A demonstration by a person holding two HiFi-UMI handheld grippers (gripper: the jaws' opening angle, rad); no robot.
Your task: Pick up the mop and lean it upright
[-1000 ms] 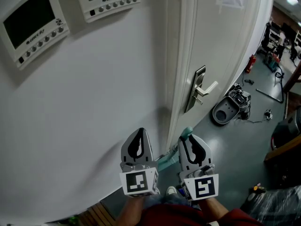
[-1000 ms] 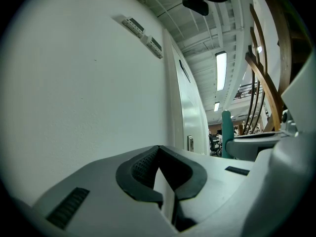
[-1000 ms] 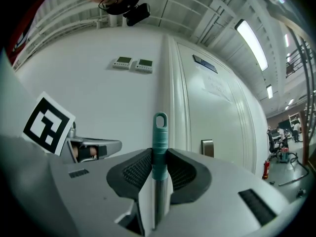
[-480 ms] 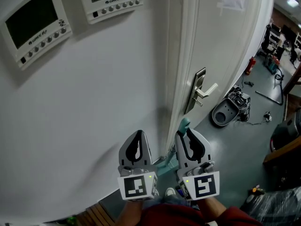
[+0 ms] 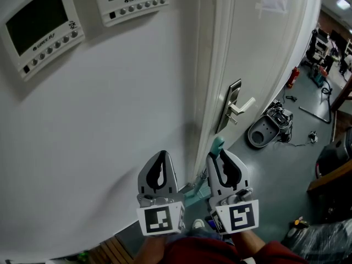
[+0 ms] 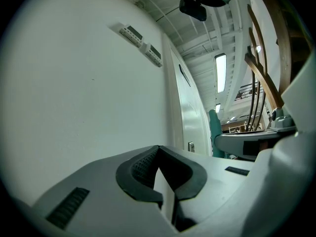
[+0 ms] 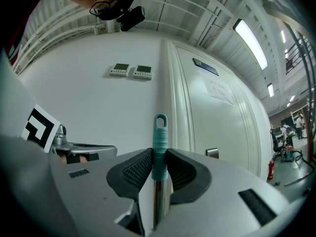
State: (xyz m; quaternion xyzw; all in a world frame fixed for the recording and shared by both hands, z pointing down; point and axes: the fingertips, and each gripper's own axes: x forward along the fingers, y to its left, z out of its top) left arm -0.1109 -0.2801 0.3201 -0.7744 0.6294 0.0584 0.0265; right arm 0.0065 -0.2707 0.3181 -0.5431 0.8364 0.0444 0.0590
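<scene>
Beside white wall point(image 5: 110, 125) and door point(image 5: 264, 76), lifted mop point(image 7: 159, 132) slightly, then steadied, with right gripper point(image 5: 221, 157) clamped on its teal end and left gripper point(image 5: 161, 156) closed, empty; seemingly ready to lean.

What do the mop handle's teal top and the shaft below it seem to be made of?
Teal top: likely moulded plastic, matte, with ribs and a hanging hole. Shaft: probably metal, polished, since it shows bright mirror-like streaks.

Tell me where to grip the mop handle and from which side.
Take the mop handle by its ribbed teal end sleeve, above the slick metal shaft, as the right gripper does. Come from the room side, jaws flanking it: the wall stands behind.
</scene>
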